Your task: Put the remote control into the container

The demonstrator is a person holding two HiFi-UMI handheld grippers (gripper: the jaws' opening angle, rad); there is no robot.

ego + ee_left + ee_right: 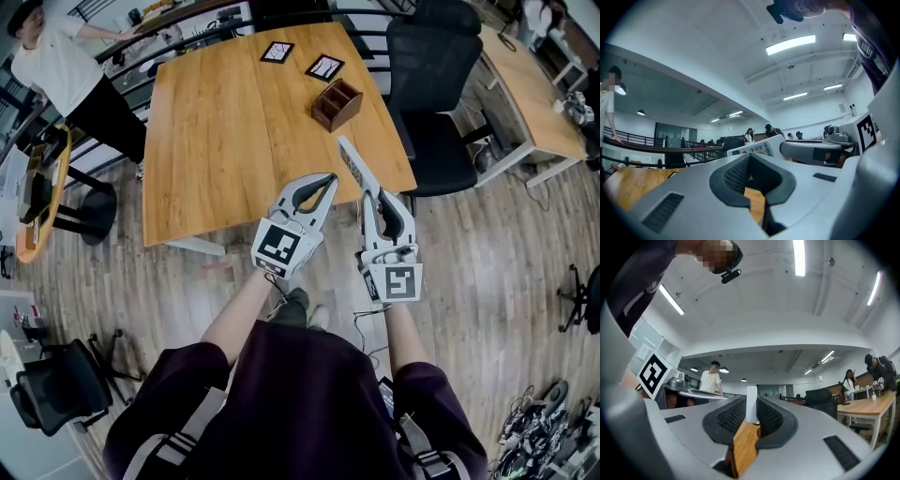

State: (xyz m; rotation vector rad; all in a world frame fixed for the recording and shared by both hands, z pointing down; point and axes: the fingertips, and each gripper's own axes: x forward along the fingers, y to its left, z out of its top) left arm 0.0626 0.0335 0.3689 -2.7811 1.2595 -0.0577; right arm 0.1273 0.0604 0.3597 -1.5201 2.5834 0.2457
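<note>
Wood table w/ container, black chair beside.

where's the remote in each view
Head view: the remote is at centre, sticking up from the right tongs.
Left gripper view: just right of centre, buttons showing.
Right gripper view: dead centre, edge-on between the pads.
Shared landmark: the wooden table, also at lower left and under the jaws.
</note>
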